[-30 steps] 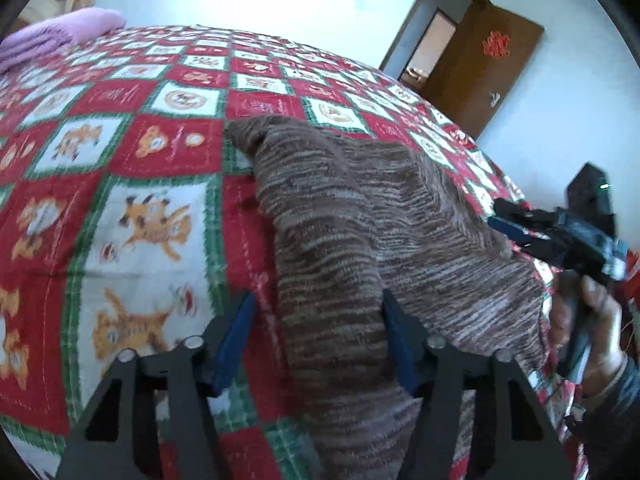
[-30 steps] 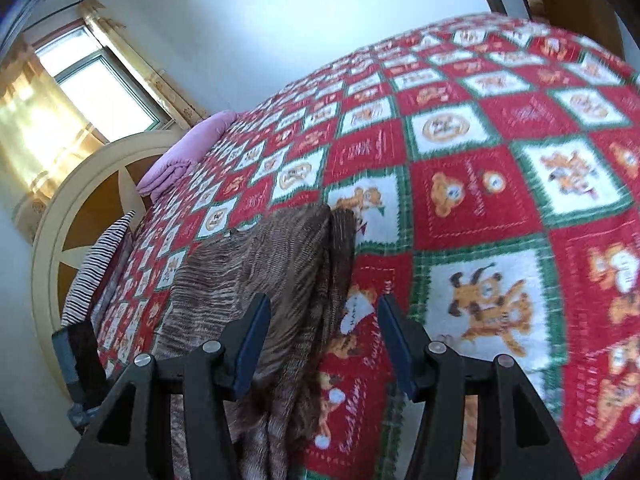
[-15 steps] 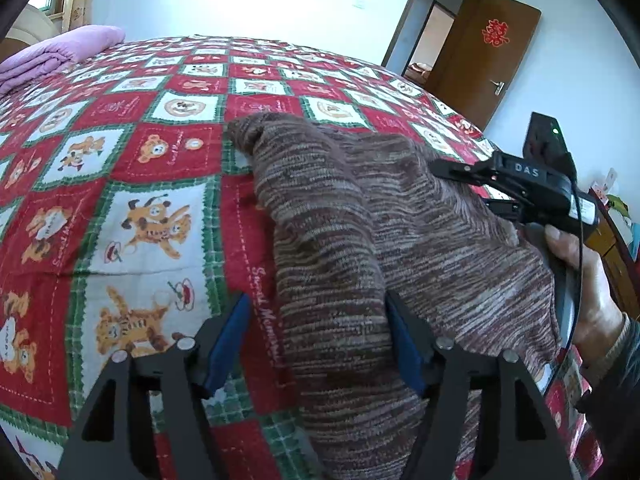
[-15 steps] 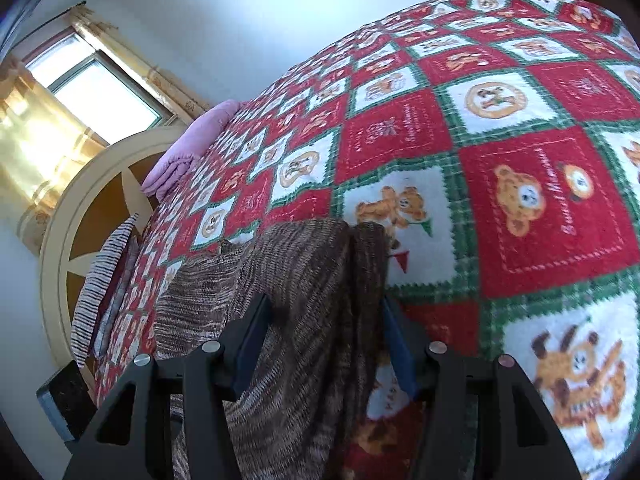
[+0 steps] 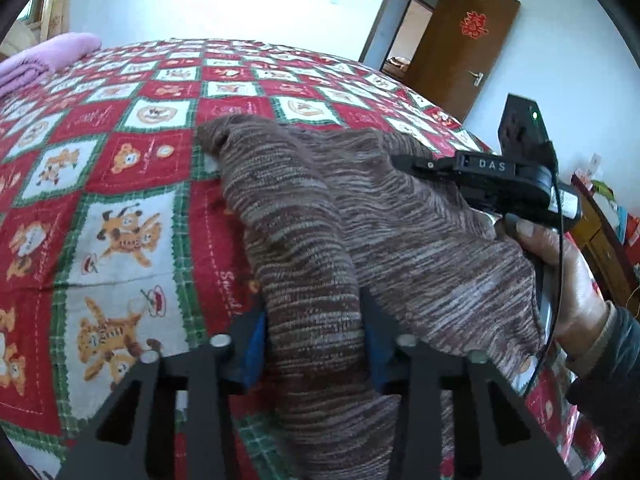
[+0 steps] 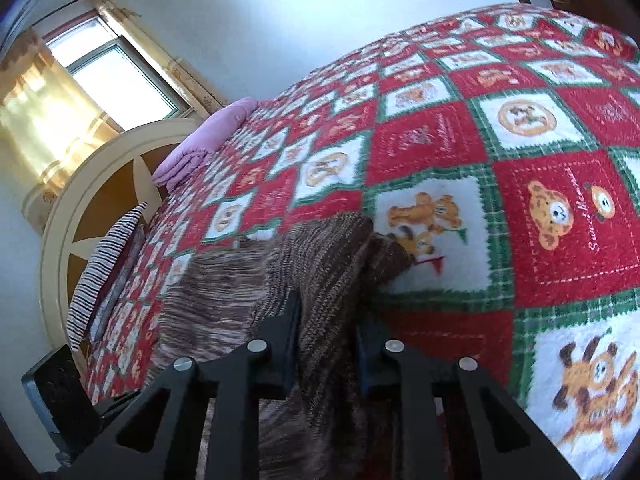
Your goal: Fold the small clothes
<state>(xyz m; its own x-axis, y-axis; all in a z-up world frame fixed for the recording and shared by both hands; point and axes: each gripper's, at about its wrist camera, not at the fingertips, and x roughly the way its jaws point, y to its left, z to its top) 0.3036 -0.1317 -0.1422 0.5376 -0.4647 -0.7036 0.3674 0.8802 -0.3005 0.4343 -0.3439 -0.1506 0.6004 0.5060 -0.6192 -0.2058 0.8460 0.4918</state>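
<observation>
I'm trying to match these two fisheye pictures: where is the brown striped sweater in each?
Left wrist view: the brown striped sweater runs from centre to bottom, between the left gripper jaws.
Right wrist view: the sweater sits lower centre-left, between the right gripper jaws.
Shared landmark: the pink folded blanket at the bed's far end.

A right gripper (image 6: pixel 326 346) with black fingers clamps a raised fold of a brown striped knit garment (image 6: pixel 320 264), which lies on a bedspread (image 6: pixel 560 208) of red and white squares printed with cartoon bears and tigers. Farther back are a folded pink blanket (image 6: pixel 200 148), a striped pillow (image 6: pixel 104 268), a round cream headboard (image 6: pixel 116 160) and a curtained window (image 6: pixel 120 72).
</observation>
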